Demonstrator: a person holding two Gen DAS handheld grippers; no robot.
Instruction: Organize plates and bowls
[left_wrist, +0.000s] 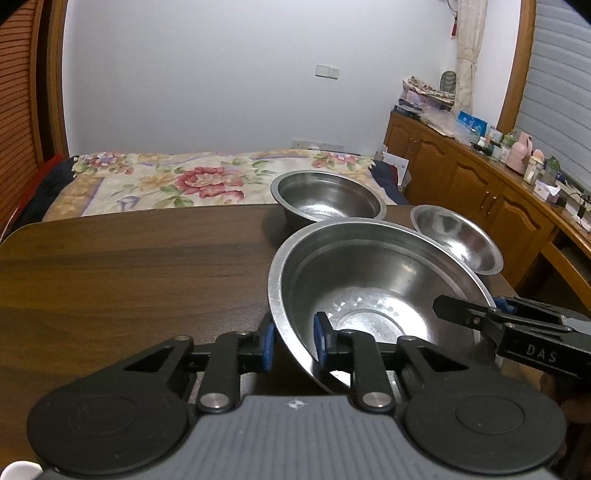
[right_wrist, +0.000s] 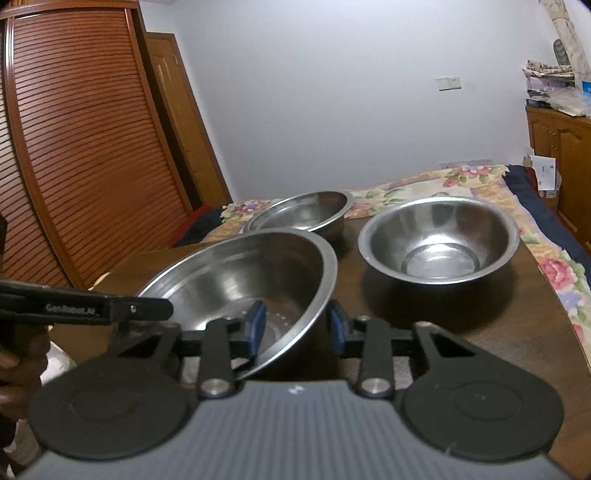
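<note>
Both claws pinch the rim of the big steel bowl (left_wrist: 369, 288), left claw (left_wrist: 293, 341) on its left edge and right claw (right_wrist: 297, 326) on its right edge, one pad inside and one outside the wall each; likely two grips because it's wide and heavy-ish, looks set for a lift to nest. Bowl sits tilted at the near side of the tabletop (left_wrist: 129, 266), right between the claws, with the deep bowl (right_wrist: 437, 240) just beside it on the right and the shallow bowl (right_wrist: 303, 212) behind, both untouched.

dim, soft focus, fisheye-bowed edges
</note>
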